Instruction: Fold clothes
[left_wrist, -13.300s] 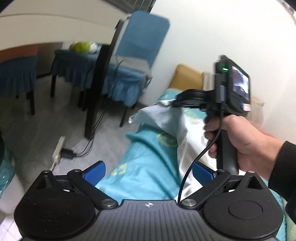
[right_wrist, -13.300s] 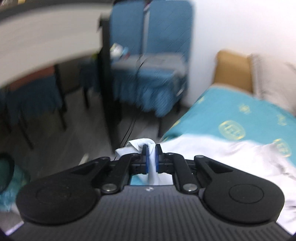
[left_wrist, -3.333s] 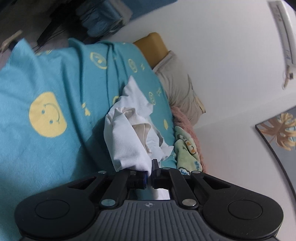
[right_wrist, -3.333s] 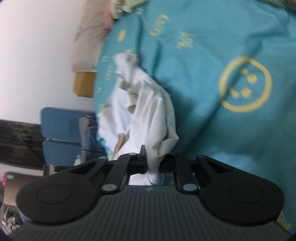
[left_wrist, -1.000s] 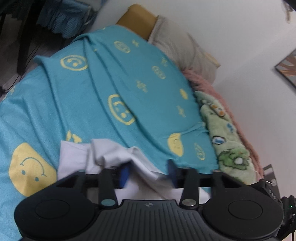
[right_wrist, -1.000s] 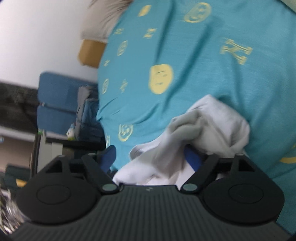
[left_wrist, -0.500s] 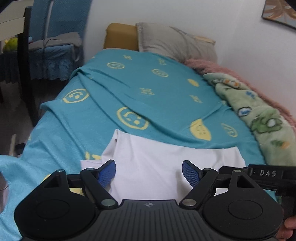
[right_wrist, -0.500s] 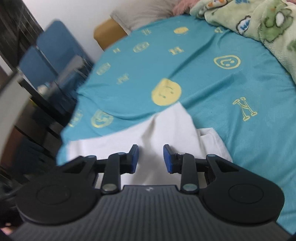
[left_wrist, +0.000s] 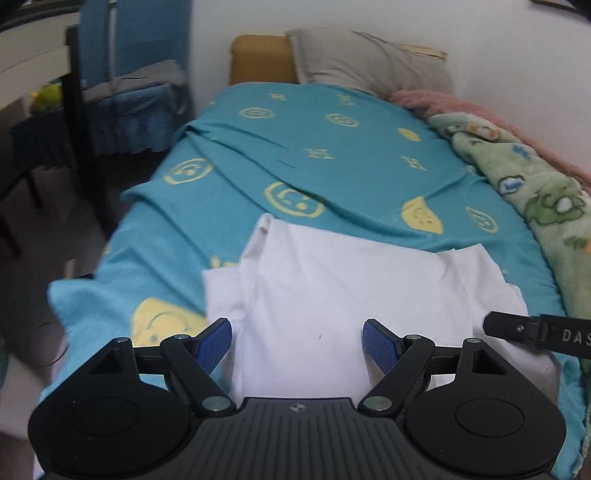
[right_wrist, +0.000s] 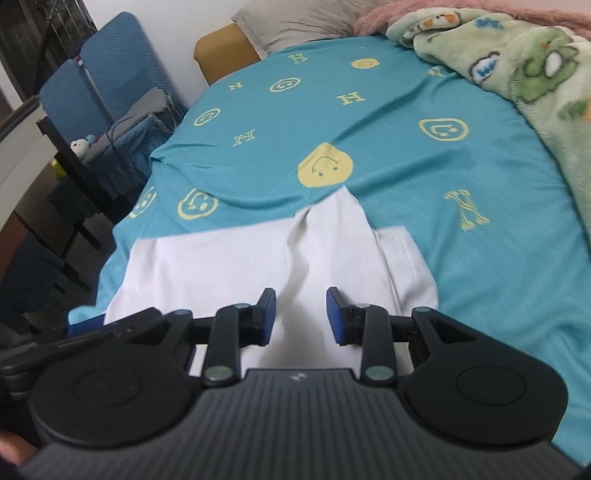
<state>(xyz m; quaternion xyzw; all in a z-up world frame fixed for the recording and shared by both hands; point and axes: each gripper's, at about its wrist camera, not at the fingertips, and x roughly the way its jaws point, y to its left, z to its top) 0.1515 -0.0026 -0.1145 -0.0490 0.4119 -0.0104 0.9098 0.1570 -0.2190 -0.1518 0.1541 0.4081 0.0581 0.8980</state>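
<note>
A white garment (left_wrist: 332, 291) lies flat near the foot of the bed, on a teal sheet (left_wrist: 332, 155) printed with yellow smileys. The left gripper (left_wrist: 297, 343) hangs over it with jaws released, and the right gripper (right_wrist: 301, 314) has its jaws opening, gripping nothing. Grey pillow (left_wrist: 369, 59) by the white wall, green plush blanket (right_wrist: 535, 74) along the side, blue chairs (right_wrist: 96, 74) beside the bed.

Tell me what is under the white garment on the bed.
The white garment lies flat on the teal bedsheet, whose yellow smiley prints show around it. Whatever the cloth covers, including prints partly cut off at its edges, cannot be seen.
</note>
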